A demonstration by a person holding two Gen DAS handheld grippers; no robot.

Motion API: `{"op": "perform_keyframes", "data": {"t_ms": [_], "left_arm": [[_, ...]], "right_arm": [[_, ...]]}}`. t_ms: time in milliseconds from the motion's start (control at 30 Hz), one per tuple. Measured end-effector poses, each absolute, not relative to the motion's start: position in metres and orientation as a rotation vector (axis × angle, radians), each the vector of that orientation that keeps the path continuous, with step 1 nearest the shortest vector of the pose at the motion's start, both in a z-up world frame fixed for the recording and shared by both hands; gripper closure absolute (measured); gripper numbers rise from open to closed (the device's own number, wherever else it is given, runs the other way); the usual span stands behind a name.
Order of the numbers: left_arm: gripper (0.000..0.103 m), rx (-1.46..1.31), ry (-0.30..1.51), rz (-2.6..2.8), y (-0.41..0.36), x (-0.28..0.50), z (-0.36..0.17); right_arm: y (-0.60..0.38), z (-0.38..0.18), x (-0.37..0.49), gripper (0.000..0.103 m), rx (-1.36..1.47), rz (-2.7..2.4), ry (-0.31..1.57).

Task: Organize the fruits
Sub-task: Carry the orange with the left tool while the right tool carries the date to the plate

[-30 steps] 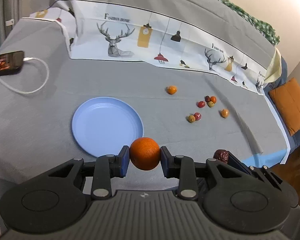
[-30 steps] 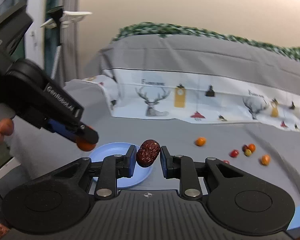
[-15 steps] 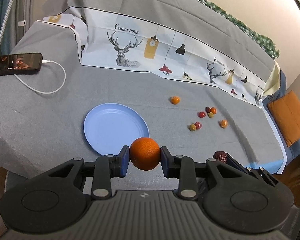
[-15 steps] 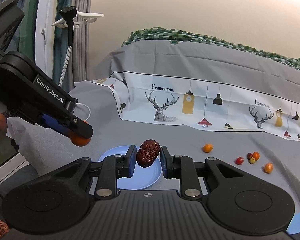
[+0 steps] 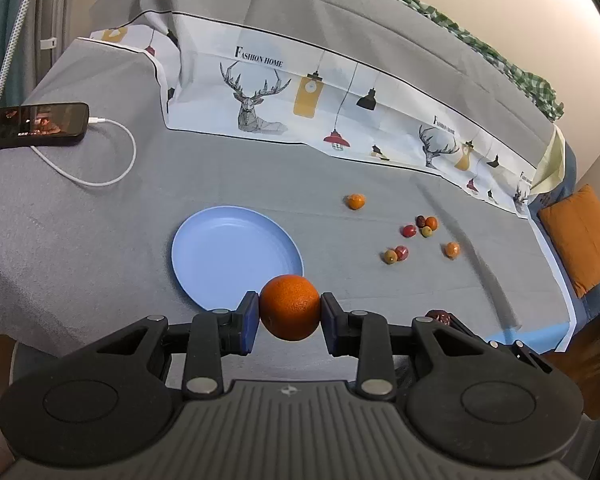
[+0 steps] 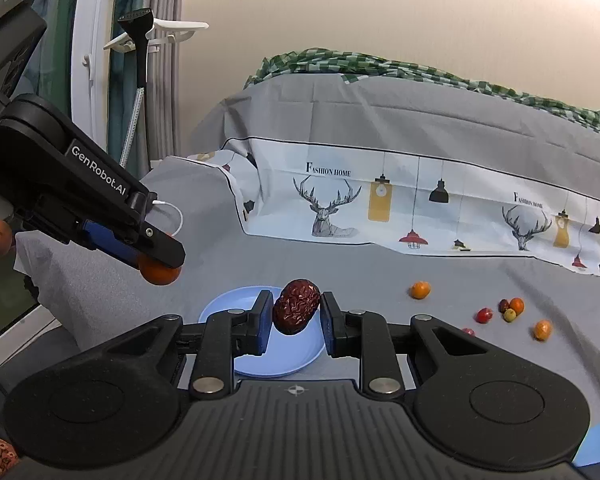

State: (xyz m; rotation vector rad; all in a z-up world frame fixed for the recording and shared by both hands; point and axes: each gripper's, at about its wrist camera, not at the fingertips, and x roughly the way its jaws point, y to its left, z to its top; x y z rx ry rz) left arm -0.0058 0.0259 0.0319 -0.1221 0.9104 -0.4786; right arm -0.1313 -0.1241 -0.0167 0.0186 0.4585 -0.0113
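My left gripper [image 5: 289,314] is shut on an orange [image 5: 289,306] and holds it in the air just short of the near rim of the empty blue plate [image 5: 228,252]. My right gripper [image 6: 296,318] is shut on a wrinkled dark red date [image 6: 297,306] above the plate's near right part [image 6: 252,300]. The left gripper with its orange [image 6: 160,274] shows at the left of the right wrist view. Several small fruits [image 5: 418,232] lie scattered on the grey cloth to the right of the plate, also in the right wrist view [image 6: 510,310].
A phone [image 5: 34,124] on a white cable [image 5: 112,168] lies at the far left of the grey cover. A deer-print cloth [image 5: 320,112] lines the back. An orange cushion [image 5: 580,236] sits past the right edge.
Both grippers have pulled back and risen with their fruits still held, so the plate and the scattered fruits look farther away. The left one has shifted left of the plate's centre.
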Motion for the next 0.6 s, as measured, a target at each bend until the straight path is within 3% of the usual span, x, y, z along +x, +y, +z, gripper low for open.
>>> {"op": "perform_keyframes", "data": {"t_ms": [600], "left_arm": [[0.067, -0.106, 0.970, -0.404, 0.025, 0.058, -0.008]], "right_arm": [[-0.127, -0.056, -0.064, 0.077, 0.064, 0.021, 0.590]]}}
